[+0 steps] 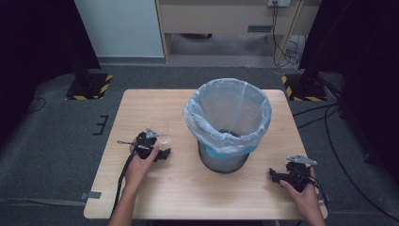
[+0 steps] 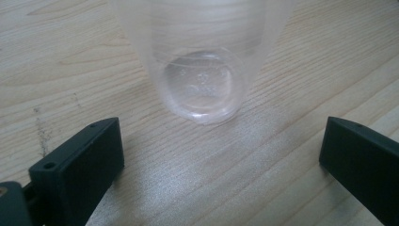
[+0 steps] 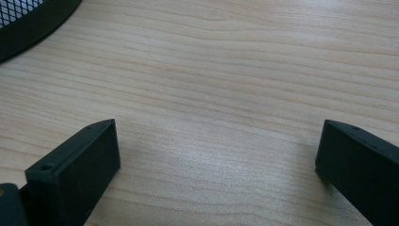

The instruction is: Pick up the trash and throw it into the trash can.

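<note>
Two tools are resting low on the desk [image 1: 188, 188]: you are holding the right tool [image 1: 273, 174] with jaws wide apart over bare wood, and the left tool [image 1: 165, 153] spread just short of the clear plastic cup [image 2: 202, 70], not touching it. Farther off, the lined bin [image 1: 228, 125] is standing mid-desk.

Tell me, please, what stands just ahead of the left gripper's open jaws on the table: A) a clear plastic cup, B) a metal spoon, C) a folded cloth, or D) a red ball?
A: in the left gripper view a clear plastic cup stands on the wooden table just beyond the left gripper, whose jaws stand wide apart and short of it.
</note>
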### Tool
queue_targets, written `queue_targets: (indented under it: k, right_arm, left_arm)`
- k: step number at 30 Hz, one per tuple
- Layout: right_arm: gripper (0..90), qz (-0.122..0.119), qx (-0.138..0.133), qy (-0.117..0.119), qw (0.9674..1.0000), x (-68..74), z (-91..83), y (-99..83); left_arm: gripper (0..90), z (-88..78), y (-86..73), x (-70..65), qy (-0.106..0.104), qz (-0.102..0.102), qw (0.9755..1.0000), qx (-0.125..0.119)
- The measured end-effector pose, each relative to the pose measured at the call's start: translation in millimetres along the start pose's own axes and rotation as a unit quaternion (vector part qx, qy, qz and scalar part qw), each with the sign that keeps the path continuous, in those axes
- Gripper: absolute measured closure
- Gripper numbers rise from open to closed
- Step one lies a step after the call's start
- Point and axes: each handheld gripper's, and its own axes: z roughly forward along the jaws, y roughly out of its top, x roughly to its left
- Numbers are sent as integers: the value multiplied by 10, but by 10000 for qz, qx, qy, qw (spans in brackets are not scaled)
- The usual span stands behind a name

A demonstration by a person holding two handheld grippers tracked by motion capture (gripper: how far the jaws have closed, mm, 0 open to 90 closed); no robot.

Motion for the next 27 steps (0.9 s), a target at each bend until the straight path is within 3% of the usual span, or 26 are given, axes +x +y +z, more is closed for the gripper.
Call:
queue_targets:
  k: [11,17,18,27]
  right_arm:
    - [4,3,1,-6,10000,4,-3,-3]
    - [4,4,1,-5,10000,3,-3,-2]
    - [4,3,1,-5,10000,3,-3,-2]
    - [4,-22,-1,16,10000,-1,-3,-3]
  left_arm:
    - [2,-2,1,32,-116,112,9999,-4]
    - [28,-82,-4,38,-81,68,9998,-194]
    - [27,-115,4,37,-161,4,9993,-335]
    - [40,-187,48,58,-217,-39,9968,-762]
